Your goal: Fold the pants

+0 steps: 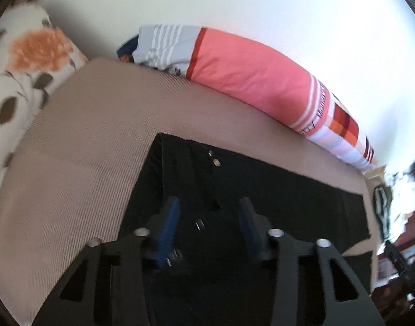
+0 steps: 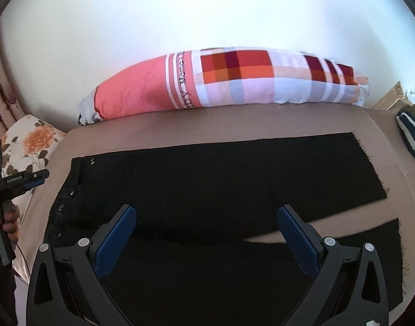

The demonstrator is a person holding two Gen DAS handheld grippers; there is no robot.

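Currently the black pants (image 2: 207, 184) lie spread flat on the tan bed (image 2: 234, 125), the landmark for everything else. Waistband end sits toward the floral pillow (image 2: 30, 146) side of the bed, with small metal buttons (image 1: 213, 157) showing there; the two legs run across the bed toward the other side, splitting apart near the hems so a wedge of tan cover shows between them. Left claw (image 1: 208, 217) hovers over the waistband end of the pants, blue fingers (image 1: 168, 231) partly apart with nothing pinched between them, pads not pressing on the fabric; that view is motion-blurred. From the right wrist view the left claw (image 2: 43, 178) appears at the bed's floral-pillow edge, carried by a person's hand (image 2: 6, 217) on the handle. Right claw (image 2: 207, 233) stands wide open above the middle of the pants, blue pads (image 2: 115, 239) well apart, gripping nothing. Long pink-and-checked bolster pillow (image 2: 223, 78) lies along the bed's far edge against the white wall (image 2: 207, 13). A dark striped garment (image 2: 411, 133) sits just off the bed's corner past the hems. Curtain folds (image 2: 0, 89) hang beyond the floral pillow.
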